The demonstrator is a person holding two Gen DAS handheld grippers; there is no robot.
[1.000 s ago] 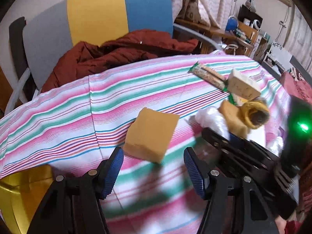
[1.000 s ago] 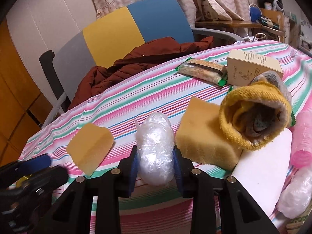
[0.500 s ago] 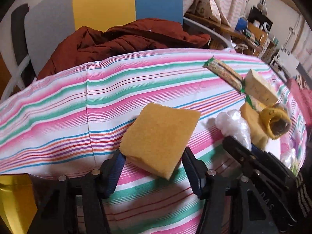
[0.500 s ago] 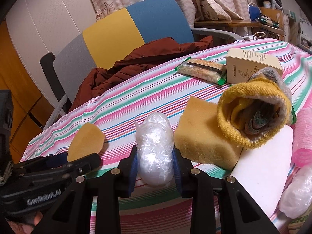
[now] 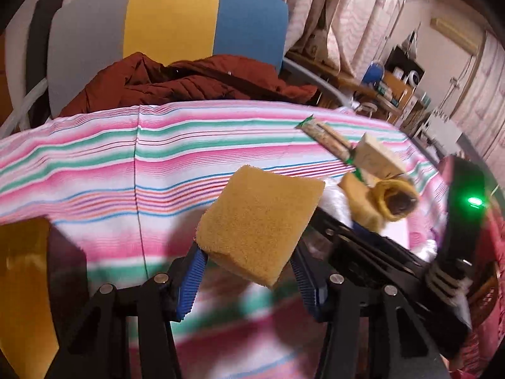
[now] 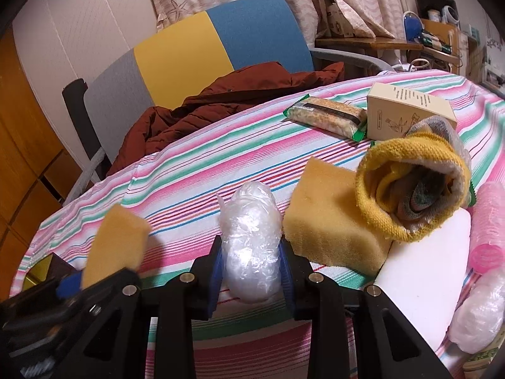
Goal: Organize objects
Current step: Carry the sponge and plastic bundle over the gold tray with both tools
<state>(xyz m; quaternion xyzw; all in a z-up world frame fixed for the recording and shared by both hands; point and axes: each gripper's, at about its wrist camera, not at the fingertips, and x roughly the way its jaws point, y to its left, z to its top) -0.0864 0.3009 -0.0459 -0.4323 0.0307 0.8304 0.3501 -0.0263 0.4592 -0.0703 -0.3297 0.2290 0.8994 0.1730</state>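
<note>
Left hand-held gripper (image 5: 249, 271) lifts the sponge (image 5: 260, 222), right hand-held gripper (image 6: 251, 273) clamps the plastic wad (image 6: 251, 246); both need placing, maybe toward three o'clock.

The sponge (image 5: 258, 227) in the left gripper (image 5: 246, 271) hides the tabletop (image 5: 94, 170) just ahead of it. Beyond the right gripper (image 6: 251, 271), the white block (image 6: 423, 278) lies partly under the rolled sock (image 6: 410, 186). A plastic bundle (image 6: 479, 319) runs off the right edge.

Pink, green and white stripes cover the surface (image 6: 221, 158); the sponge (image 5: 262, 221) is mustard yellow, the jacket (image 6: 221, 101) rust-red.
</note>
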